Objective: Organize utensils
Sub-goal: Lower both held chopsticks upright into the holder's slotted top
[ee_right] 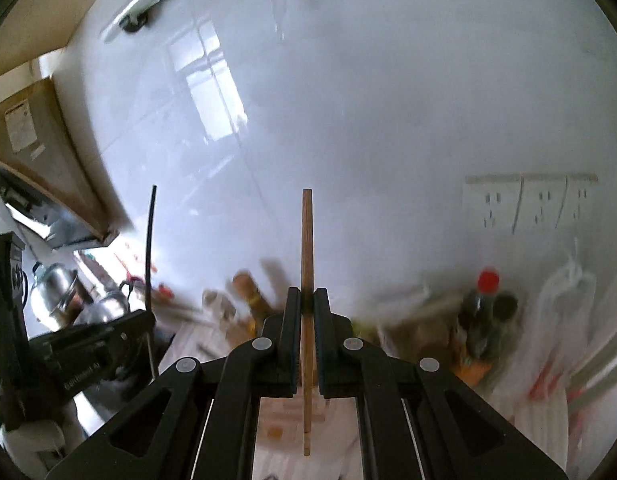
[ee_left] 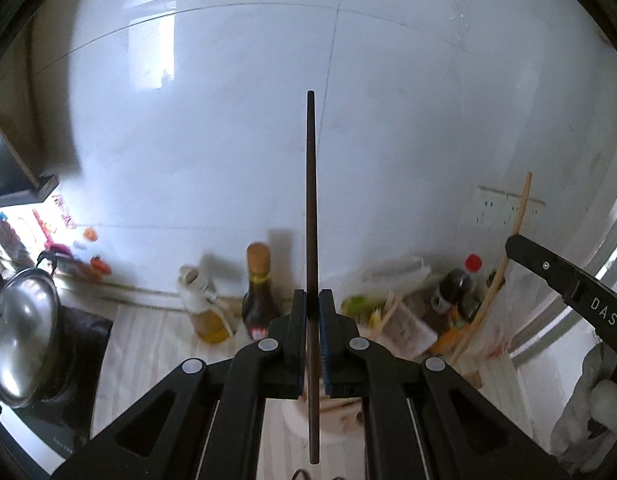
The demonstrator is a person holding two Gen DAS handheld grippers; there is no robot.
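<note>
- left gripper [ee_left: 312,300] clamping tight on dark chopstick [ee_left: 311,200], holding it upright
- right gripper [ee_right: 307,300] pinching light wooden chopstick [ee_right: 307,248], also upright

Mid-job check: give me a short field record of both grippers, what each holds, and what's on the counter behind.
left gripper: shut on dark chopstick, held upright
right gripper: shut on light wooden chopstick, held upright
counter: dark sauce bottle, oil jug, red-capped bottle
stove side: steel pot lid
wall: white tiles, outlets
</note>
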